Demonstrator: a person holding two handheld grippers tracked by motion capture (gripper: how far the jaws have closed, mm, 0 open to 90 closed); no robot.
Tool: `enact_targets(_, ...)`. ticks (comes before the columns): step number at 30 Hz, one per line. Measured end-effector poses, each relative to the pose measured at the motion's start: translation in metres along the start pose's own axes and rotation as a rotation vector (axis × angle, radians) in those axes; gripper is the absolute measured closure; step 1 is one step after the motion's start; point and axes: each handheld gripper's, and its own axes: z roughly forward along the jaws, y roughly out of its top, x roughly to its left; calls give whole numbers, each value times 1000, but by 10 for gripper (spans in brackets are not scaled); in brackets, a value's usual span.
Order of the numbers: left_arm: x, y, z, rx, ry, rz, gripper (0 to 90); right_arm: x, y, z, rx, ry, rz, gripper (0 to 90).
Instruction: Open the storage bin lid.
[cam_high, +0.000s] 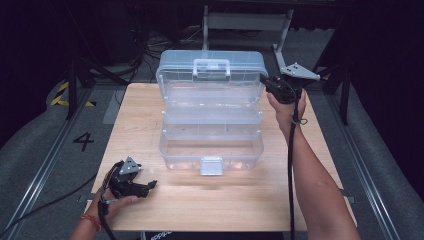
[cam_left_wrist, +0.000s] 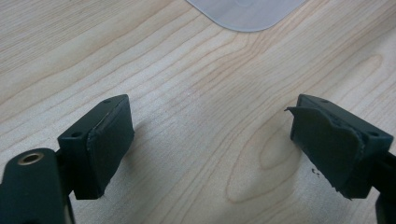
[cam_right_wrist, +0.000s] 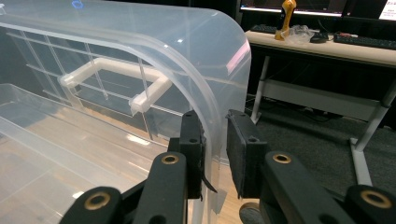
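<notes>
A clear plastic toolbox (cam_high: 210, 150) stands open in the middle of the wooden table (cam_high: 135, 125), its tiers stepped back. Its lid (cam_high: 210, 65) stands upright at the rear with a white handle (cam_high: 211, 66). My right gripper (cam_high: 265, 81) is at the lid's right edge. In the right gripper view its jaws (cam_right_wrist: 215, 119) pinch the lid's curved rim (cam_right_wrist: 212, 93) between them, beside the handle (cam_right_wrist: 112, 74). My left gripper (cam_high: 151, 184) rests low at the table's front left, open. In the left gripper view its jaws (cam_left_wrist: 210, 121) stand wide over bare wood, and the box's white latch (cam_left_wrist: 243, 11) lies ahead.
The latch (cam_high: 211, 166) hangs at the box's front. A metal stand (cam_high: 245, 22) and cables lie behind the table. A "4" is marked on the floor (cam_high: 83, 141) at the left. A desk with keyboards (cam_right_wrist: 327, 44) stands beyond the lid.
</notes>
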Motion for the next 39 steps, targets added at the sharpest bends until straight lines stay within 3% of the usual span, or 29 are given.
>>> enact_targets(14,1,0,0,0,-7,1,136,-6,5,12,13,-4,-3,772)
enact_targets(39,0,0,1,-6,2,0,136,-19,9,36,29,-7,37,800)
